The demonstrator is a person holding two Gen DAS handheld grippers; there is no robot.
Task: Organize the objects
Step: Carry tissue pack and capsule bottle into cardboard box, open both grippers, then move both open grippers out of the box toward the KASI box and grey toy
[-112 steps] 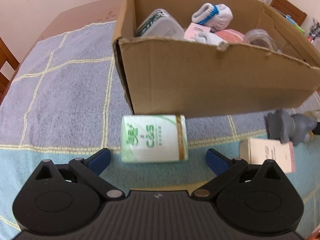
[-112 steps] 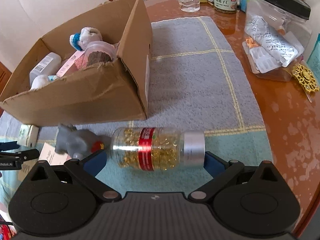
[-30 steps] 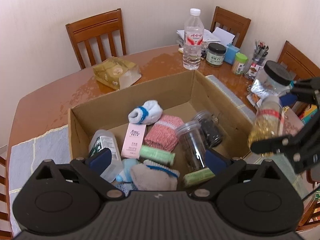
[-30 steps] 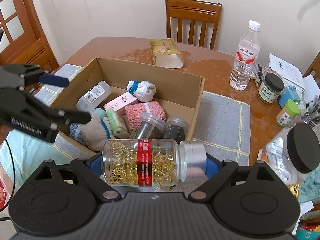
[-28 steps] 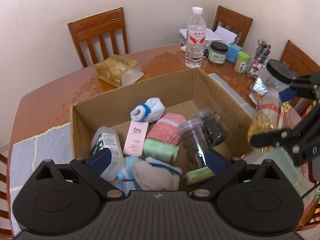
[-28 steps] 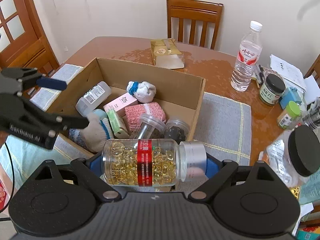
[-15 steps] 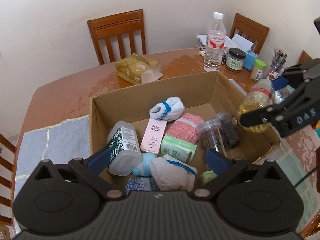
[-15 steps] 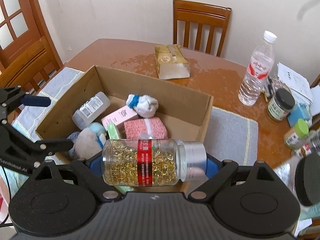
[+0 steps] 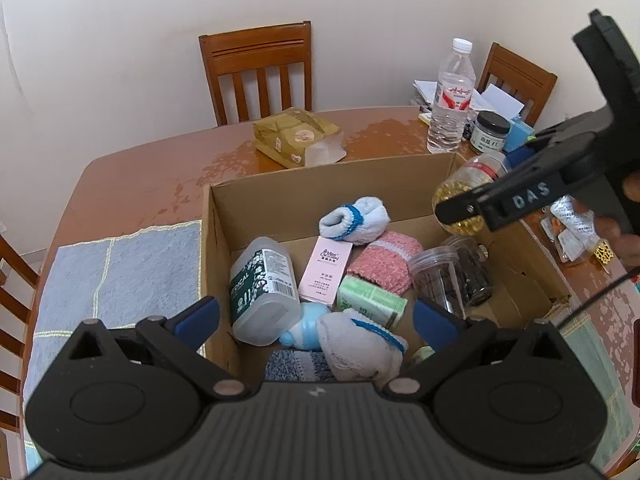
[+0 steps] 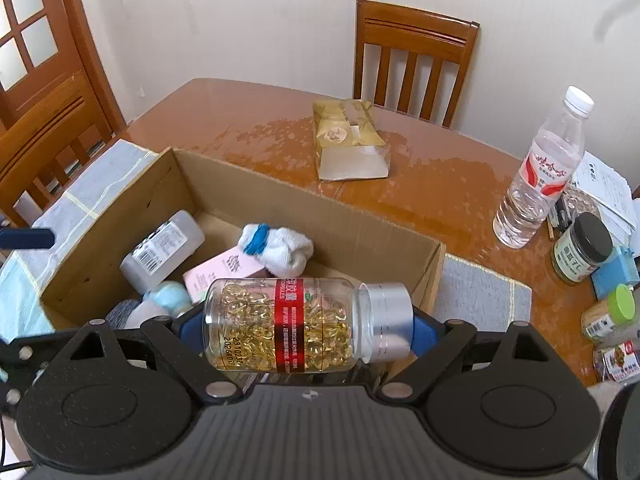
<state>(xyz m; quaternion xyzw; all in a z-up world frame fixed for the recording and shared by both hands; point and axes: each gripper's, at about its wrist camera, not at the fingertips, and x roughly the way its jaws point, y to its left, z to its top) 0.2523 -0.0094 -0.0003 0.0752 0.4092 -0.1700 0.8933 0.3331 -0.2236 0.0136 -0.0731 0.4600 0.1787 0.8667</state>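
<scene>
A clear capsule bottle (image 10: 296,326) with a red label band and a silver cap is held lying sideways in the right claw (image 10: 306,328), 1 blue pad pressed on its base and the other on its cap, so the jaws stand wide. It is carried above the near right part of the cardboard box (image 10: 320,208), which rests on the desk (image 10: 248,120). The left claw (image 9: 316,314) is seen spread wide and empty over the box's near edge.

The bottle is judged rigid, smooth and moderately heavy, its loose capsules likely to shift when it is tilted; an end-to-end hold suits it, though the slick cap could slip. Inside the box, soft rolled socks (image 9: 354,220), a pink carton (image 9: 326,270) and 2 clear jars (image 9: 452,278) are packed, so little bare floor is left for it.
</scene>
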